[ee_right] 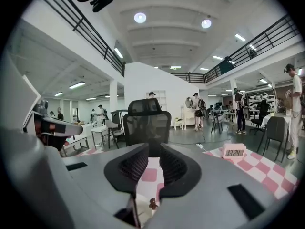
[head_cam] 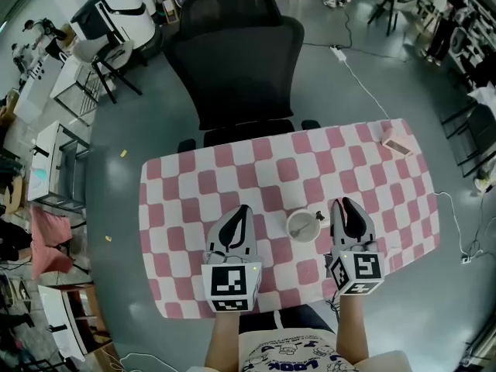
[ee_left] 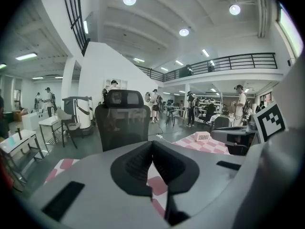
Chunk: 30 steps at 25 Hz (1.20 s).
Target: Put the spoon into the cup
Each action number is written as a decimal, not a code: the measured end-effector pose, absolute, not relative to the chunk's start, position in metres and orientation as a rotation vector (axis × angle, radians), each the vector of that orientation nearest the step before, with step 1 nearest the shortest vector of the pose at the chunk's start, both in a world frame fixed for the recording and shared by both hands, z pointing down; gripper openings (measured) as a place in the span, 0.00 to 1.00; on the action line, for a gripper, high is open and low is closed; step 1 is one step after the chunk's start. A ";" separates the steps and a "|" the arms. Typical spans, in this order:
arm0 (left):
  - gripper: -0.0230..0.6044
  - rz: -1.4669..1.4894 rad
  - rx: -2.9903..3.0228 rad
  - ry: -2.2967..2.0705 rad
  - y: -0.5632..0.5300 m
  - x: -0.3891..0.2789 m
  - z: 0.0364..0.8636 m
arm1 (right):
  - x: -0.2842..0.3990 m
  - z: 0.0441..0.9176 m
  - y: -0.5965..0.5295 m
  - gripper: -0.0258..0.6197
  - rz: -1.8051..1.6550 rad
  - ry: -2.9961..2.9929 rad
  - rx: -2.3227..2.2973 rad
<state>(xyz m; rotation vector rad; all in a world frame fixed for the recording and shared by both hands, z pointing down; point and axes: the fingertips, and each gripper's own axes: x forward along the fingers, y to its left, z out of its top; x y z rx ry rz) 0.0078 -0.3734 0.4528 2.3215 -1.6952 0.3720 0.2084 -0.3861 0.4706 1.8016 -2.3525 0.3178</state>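
The jaws of the left gripper (ee_left: 152, 144) meet at their tips with nothing between them, while the jaws of the right gripper (ee_right: 153, 149) stand a narrow slit apart, also empty, with only checked cloth showing through the gap. Both grippers, two in all, hang above the near half of one table (head_cam: 232, 169) covered in a pink-and-white checked cloth. The left gripper (head_cam: 245, 208) is to the left of the single cup (head_cam: 303, 226) and the right gripper (head_cam: 346, 204) is just to its right, neither touching it. The one spoon (head_cam: 318, 217) appears to sit in the cup already, its handle end leaning over the rim toward the right gripper, though the head view is too small to show its bowl. In the right gripper view a small dark tip at the bottom edge is probably that handle. One small digital clock (head_cam: 397, 145) lies at the table's far right corner, and one black office chair (head_cam: 236, 68) stands at the far side.
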 end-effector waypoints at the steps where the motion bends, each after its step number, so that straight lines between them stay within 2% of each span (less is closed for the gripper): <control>1: 0.06 0.361 2.329 -1.703 -0.373 0.008 0.447 | 0.208 0.461 -0.385 0.16 0.299 -2.363 1.814; 14: 0.06 0.233 2.414 -1.793 -0.348 0.000 0.375 | 0.195 0.382 -0.357 0.09 0.096 -2.440 1.864; 30: 0.06 0.130 2.467 -1.875 -0.321 -0.004 0.325 | 0.200 0.326 -0.327 0.07 -0.012 -2.516 1.919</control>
